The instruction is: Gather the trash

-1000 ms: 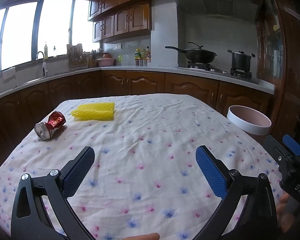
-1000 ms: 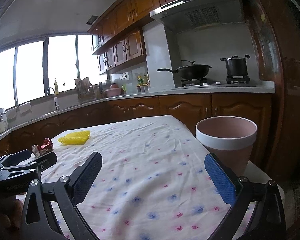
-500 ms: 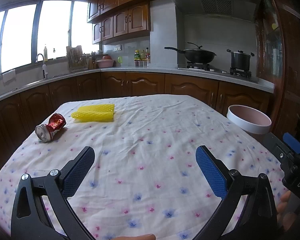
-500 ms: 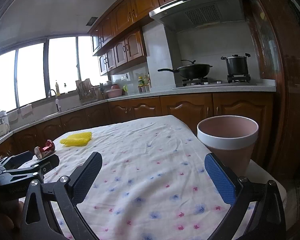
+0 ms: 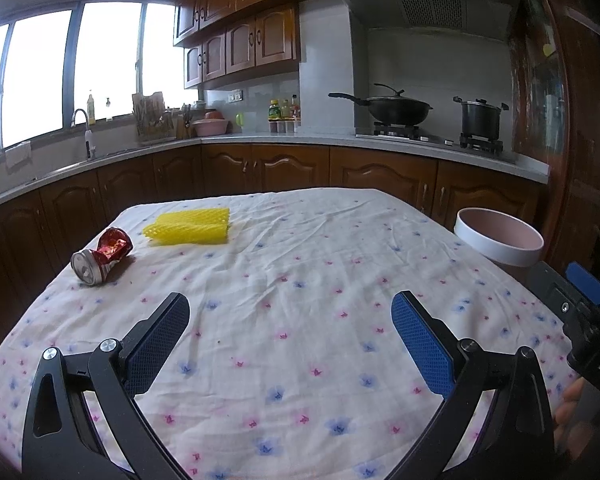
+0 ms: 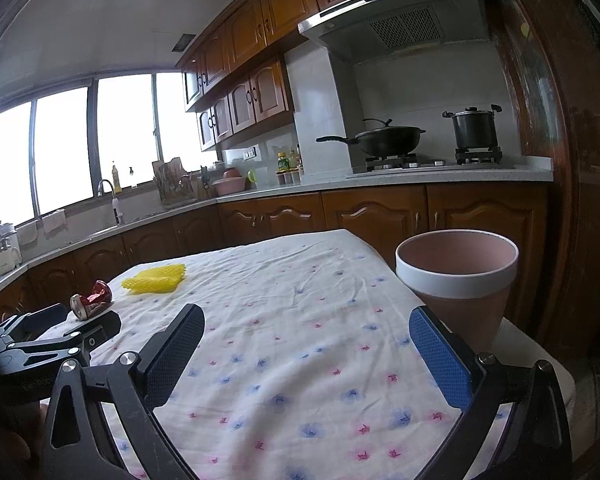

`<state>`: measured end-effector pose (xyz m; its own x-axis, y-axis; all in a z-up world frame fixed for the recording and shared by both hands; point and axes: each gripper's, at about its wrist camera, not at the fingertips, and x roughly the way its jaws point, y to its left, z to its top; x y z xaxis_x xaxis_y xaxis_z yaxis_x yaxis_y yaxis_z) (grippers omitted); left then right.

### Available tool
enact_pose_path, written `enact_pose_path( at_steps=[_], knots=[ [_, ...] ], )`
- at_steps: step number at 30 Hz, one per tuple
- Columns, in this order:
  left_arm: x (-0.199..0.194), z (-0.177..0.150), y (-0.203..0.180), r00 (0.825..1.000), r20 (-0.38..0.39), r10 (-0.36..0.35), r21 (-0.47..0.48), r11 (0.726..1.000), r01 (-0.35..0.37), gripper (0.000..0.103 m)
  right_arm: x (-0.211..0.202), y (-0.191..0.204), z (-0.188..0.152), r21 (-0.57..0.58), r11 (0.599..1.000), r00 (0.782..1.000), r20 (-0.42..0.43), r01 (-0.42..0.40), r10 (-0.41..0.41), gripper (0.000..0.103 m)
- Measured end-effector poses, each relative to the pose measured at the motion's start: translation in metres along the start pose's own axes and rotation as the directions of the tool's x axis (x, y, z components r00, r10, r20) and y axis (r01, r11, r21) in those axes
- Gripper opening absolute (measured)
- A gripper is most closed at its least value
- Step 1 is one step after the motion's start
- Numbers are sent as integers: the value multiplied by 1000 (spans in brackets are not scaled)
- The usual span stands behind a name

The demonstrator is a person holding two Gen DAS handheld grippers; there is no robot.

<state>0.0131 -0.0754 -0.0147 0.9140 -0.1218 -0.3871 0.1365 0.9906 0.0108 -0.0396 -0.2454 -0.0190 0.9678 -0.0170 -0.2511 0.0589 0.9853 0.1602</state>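
A crushed red can (image 5: 101, 255) lies on its side at the table's left edge, with a yellow foam net (image 5: 188, 226) just beyond it. Both also show in the right wrist view: the can (image 6: 91, 301) and the net (image 6: 155, 278). A pink bin with a white rim (image 5: 498, 236) stands off the table's right side, and is close in the right wrist view (image 6: 456, 276). My left gripper (image 5: 288, 324) is open and empty above the near cloth. My right gripper (image 6: 306, 340) is open and empty near the bin; its body shows in the left wrist view (image 5: 572, 300).
The table (image 5: 300, 280) is covered by a white flowered cloth. Wooden cabinets and a counter with a sink (image 5: 80, 152), a wok (image 5: 396, 108) and a pot (image 5: 480, 118) run behind it. The left gripper shows at the left edge of the right wrist view (image 6: 56, 336).
Both views have drifted slightly; the can and net sit a little nearer the centre. Both grippers stay open and empty.
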Motion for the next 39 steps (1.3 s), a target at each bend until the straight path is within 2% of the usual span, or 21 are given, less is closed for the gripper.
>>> enact_pose_path(
  at_steps=[39],
  knots=[
    [8, 1, 5, 1000, -10, -20, 2, 1000, 20, 103, 3, 7, 3, 2, 1000, 1000, -7, -9, 9, 103]
  ],
)
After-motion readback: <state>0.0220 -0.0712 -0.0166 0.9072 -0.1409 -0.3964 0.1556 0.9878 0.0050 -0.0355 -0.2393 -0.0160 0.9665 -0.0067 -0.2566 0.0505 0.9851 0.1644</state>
